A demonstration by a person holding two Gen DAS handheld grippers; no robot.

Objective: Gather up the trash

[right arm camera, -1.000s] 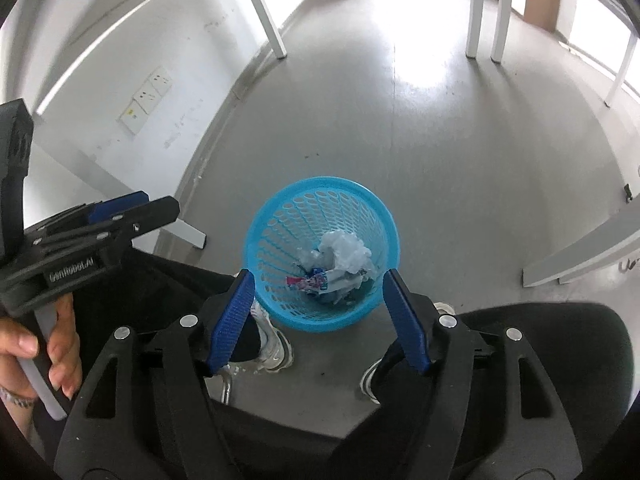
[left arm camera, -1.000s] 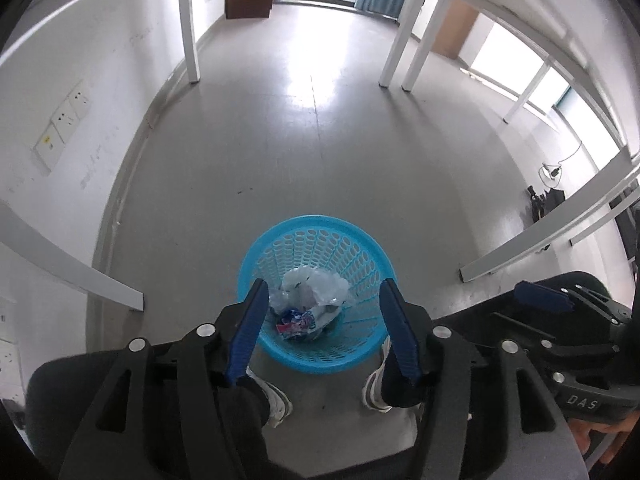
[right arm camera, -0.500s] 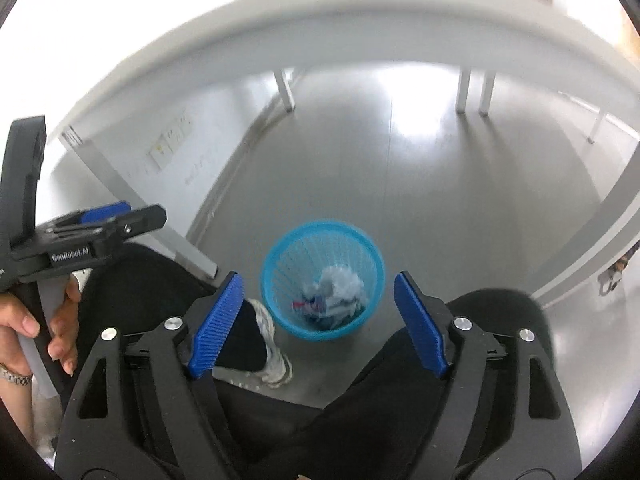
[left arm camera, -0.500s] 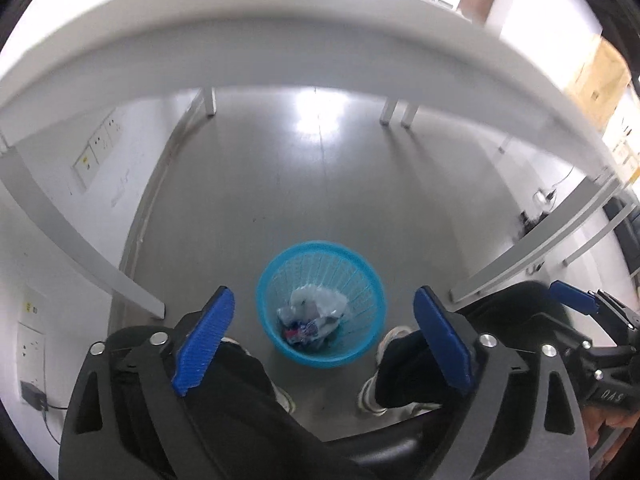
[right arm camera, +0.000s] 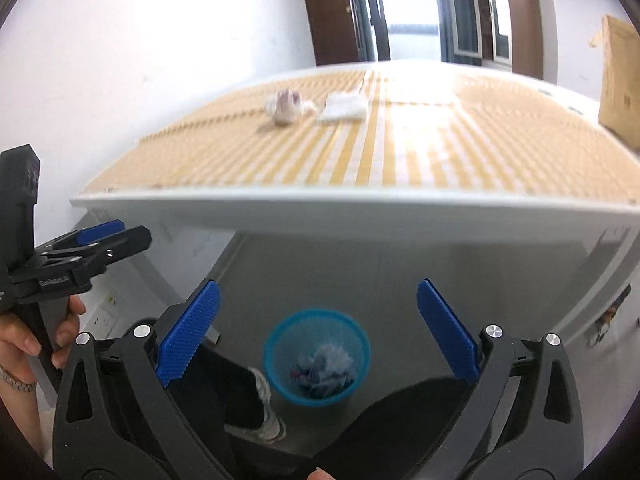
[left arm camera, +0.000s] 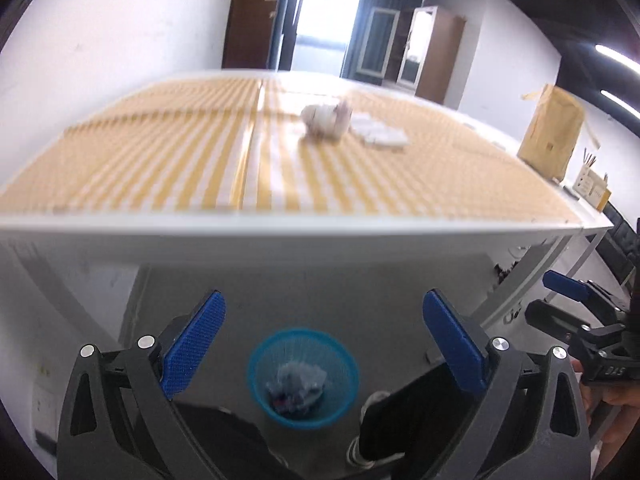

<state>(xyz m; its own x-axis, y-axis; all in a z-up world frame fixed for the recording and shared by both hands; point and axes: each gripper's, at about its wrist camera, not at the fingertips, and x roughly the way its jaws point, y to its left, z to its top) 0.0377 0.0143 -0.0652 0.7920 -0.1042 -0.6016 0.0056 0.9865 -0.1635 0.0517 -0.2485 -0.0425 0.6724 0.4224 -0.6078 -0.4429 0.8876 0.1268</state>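
A blue mesh basket (left arm camera: 303,333) (right arm camera: 316,314) stands on the floor under the table, with crumpled paper and wrappers (left arm camera: 298,384) (right arm camera: 326,368) inside. On the yellow-checked tabletop (left arm camera: 160,152) (right arm camera: 440,152) lie a crumpled tissue ball (left arm camera: 324,120) (right arm camera: 284,106) and flat white napkins (left arm camera: 378,132) (right arm camera: 344,106). My left gripper (left arm camera: 322,300) and right gripper (right arm camera: 318,286) hang high above the basket, near the table's front edge. On both, the jaws are opening wide and nothing is between them.
The white table edge (left arm camera: 280,232) runs across in front of both grippers. A brown paper bag (left arm camera: 552,132) (right arm camera: 620,80) stands at the table's right end. A person's dark trouser legs and white shoes (left arm camera: 372,404) (right arm camera: 264,392) flank the basket. A hand (right arm camera: 24,344) grips a handle at the left.
Both grippers rose from just over the basket to above the table edge, tilting up so the tabletop came into view. Both sets of jaws spread wider.
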